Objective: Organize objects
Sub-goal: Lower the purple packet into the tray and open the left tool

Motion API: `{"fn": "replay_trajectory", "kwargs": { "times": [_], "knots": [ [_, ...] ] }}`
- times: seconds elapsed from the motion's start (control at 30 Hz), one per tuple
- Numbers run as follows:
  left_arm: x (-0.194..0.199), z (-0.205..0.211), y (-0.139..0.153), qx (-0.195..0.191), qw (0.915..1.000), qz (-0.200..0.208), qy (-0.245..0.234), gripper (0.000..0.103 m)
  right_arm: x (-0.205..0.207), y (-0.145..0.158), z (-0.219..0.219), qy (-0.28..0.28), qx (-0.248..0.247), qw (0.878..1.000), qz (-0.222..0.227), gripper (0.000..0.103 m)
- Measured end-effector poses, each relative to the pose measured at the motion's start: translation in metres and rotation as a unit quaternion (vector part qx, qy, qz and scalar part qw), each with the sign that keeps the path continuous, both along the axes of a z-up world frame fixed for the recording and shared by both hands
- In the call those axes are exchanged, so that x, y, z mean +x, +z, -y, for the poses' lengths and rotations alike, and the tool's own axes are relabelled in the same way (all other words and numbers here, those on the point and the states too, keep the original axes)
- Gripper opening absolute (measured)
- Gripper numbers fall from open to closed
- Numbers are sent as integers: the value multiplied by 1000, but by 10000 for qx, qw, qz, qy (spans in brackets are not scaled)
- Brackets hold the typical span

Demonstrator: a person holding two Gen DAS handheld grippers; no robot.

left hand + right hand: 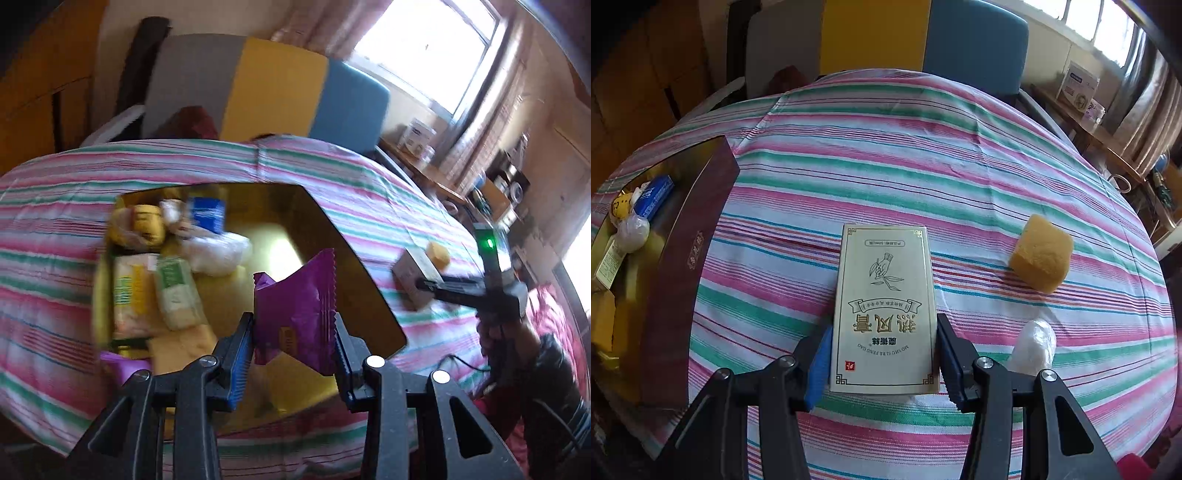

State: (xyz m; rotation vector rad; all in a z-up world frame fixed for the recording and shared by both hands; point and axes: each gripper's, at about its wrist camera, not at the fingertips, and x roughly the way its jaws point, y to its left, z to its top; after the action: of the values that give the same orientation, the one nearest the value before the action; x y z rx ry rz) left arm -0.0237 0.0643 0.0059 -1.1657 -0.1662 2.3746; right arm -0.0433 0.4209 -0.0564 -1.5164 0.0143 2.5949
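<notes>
My left gripper [294,334] is shut on a purple snack packet [295,312] and holds it above the open dark-red box with a gold lining [343,258], which holds several packets and a blue carton [206,213]. My right gripper [884,356] is closed on the sides of a cream box with gold Chinese lettering [884,310] on the striped cloth; it also shows in the left wrist view [415,275]. The dark-red box [687,258] stands to the left of it.
A yellow sponge block [1041,253] and a clear plastic-wrapped item [1034,345] lie on the striped tablecloth [886,155] to the right of the cream box. A grey, yellow and blue chair back [875,33] stands behind the table. A cluttered shelf [1108,140] runs along the right wall.
</notes>
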Motion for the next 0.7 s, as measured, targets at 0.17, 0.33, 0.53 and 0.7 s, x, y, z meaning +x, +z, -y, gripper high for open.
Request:
{"fn": "replay_trajectory", "kwargs": {
  "times": [0.17,0.33,0.53,0.7],
  "knots": [
    [-5,49,0,25,9984,81,560,39,0,0,0,11,13,10000,6,52],
    [-4,45,-17,18,9984,354,439,39,0,0,1,18,46,10000,4,52],
    [-20,1,-22,-203,9993,317,-13,39,1,0,2,21,68,10000,0,52],
    [-45,-29,-37,-465,9980,422,-105,39,1,0,2,4,56,10000,-2,52]
  ]
}}
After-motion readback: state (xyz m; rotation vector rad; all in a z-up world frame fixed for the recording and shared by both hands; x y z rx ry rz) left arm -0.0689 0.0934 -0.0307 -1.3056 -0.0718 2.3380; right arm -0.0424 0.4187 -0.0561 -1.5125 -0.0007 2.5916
